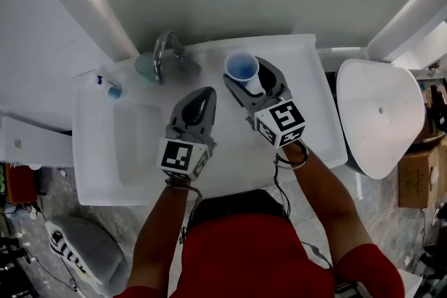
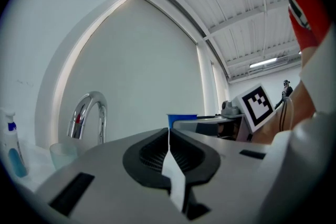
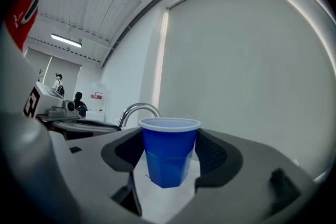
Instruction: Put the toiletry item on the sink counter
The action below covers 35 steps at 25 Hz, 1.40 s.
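A blue plastic cup [image 1: 242,68] stands upright at the back of the white sink counter [image 1: 230,164], to the right of the faucet [image 1: 165,52]. My right gripper [image 1: 250,77] is shut on the cup, with a jaw pressed against each side [image 3: 169,152]; I cannot tell whether its base touches the counter. My left gripper [image 1: 207,91] hovers over the counter just left of it, shut with nothing between its jaws [image 2: 169,136]. The left gripper view shows the cup's rim [image 2: 182,119] beyond the closed jaws.
The sink basin [image 1: 136,143] lies at the left. A clear tumbler [image 1: 145,66] stands by the faucet, and a small bottle of blue liquid [image 1: 108,86] at the counter's left edge. A closed white toilet lid [image 1: 380,115] is at the right, beside a cardboard box [image 1: 419,178].
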Each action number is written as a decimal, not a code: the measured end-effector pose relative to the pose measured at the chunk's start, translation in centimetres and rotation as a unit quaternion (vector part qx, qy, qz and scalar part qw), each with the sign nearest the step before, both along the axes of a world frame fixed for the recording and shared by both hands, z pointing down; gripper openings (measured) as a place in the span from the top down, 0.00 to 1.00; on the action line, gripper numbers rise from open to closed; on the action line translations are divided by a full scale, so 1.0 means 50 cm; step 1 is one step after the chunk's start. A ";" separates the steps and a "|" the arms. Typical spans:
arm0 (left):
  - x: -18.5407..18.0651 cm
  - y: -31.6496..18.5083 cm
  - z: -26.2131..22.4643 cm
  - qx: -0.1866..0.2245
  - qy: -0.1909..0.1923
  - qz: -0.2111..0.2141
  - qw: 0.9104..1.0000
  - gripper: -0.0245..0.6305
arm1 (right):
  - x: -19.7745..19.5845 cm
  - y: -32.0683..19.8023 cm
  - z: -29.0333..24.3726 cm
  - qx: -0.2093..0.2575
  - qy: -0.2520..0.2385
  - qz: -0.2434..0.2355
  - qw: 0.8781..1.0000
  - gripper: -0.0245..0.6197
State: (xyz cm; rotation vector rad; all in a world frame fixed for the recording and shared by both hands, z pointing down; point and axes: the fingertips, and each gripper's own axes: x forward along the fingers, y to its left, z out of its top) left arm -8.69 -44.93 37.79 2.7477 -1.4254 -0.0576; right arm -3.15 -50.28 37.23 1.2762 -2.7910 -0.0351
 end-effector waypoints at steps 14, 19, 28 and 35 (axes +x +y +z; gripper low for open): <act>-0.020 -0.091 0.116 -0.055 0.008 -0.052 0.997 0.93 | -0.012 -0.160 0.171 -0.044 0.030 0.056 0.997 0.50; -0.015 -0.116 0.146 -0.061 -0.002 -0.047 0.997 0.93 | -0.018 -0.204 0.216 -0.056 0.039 0.062 0.996 0.50; -0.019 -0.135 0.163 -0.069 0.007 -0.056 0.996 0.93 | -0.051 -0.248 0.257 -0.060 0.059 0.046 0.995 0.50; -0.024 -0.140 0.164 -0.069 0.001 -0.055 0.996 0.93 | -0.055 -0.255 0.286 -0.074 0.076 0.043 0.993 0.50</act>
